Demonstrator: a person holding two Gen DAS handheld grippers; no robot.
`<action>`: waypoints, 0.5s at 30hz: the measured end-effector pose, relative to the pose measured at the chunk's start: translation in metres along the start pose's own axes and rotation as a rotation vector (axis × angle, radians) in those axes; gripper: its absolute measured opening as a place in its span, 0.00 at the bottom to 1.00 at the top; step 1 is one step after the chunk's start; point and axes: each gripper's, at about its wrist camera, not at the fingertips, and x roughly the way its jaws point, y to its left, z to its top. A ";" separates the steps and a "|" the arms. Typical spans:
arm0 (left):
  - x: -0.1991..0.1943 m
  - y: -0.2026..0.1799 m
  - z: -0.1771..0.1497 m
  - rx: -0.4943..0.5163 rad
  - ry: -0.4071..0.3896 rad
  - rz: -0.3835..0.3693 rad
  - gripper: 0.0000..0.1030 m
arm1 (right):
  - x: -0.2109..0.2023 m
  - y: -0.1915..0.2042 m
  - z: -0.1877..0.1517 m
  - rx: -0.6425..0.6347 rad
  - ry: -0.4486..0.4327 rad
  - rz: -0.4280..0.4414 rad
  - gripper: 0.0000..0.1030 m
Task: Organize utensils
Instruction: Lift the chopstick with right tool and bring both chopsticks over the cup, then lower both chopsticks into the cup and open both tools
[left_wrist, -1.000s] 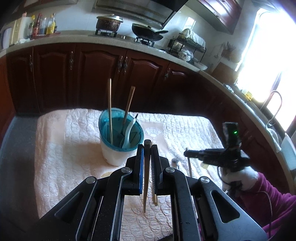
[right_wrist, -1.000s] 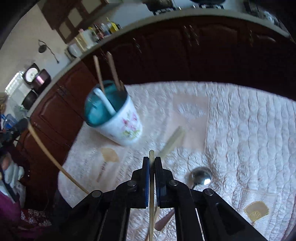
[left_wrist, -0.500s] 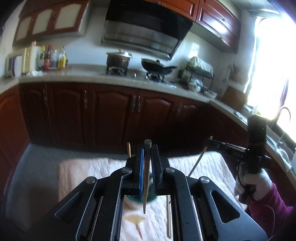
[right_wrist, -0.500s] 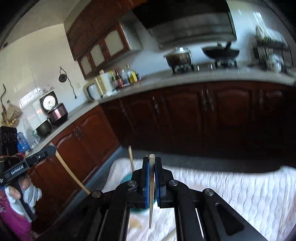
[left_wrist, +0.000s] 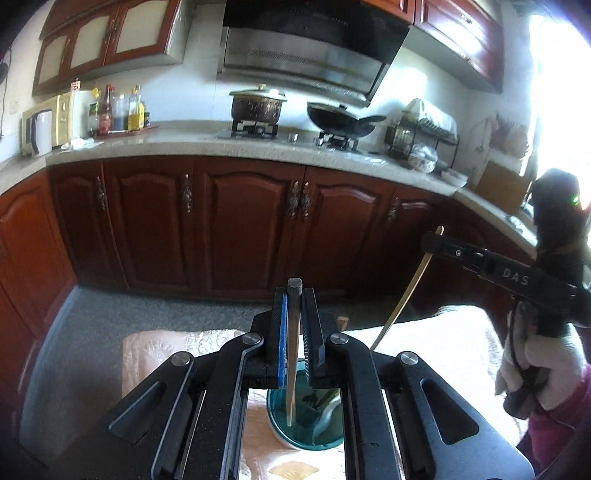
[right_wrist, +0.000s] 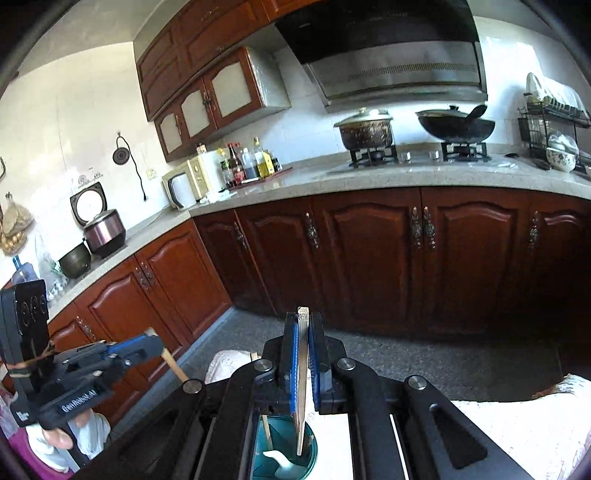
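Observation:
My left gripper is shut on a wooden chopstick that hangs tip-down over the teal-lined cup. My right gripper is shut on a second chopstick, whose lower end also hangs above the cup. The cup holds a white spoon and other chopsticks. In the left wrist view the right gripper and its slanting chopstick appear on the right, held by a gloved hand. In the right wrist view the left gripper appears at the left.
The cup stands on a pale quilted cloth over a low table. Beyond it are grey floor, dark red cabinets and a counter with a pot and a wok.
Both grippers rose and tipped upward with their chopsticks still gripped. The views swung from the tabletop to the kitchen, and the cup now lies under the fingers of both.

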 end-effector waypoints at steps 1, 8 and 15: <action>0.005 -0.002 -0.002 -0.002 0.006 0.004 0.06 | 0.006 0.000 -0.004 0.001 0.014 0.003 0.05; 0.033 -0.006 -0.026 -0.001 0.077 0.013 0.06 | 0.038 -0.006 -0.024 0.006 0.103 0.019 0.05; 0.047 -0.007 -0.040 -0.008 0.116 0.019 0.06 | 0.061 -0.013 -0.049 0.030 0.181 0.032 0.05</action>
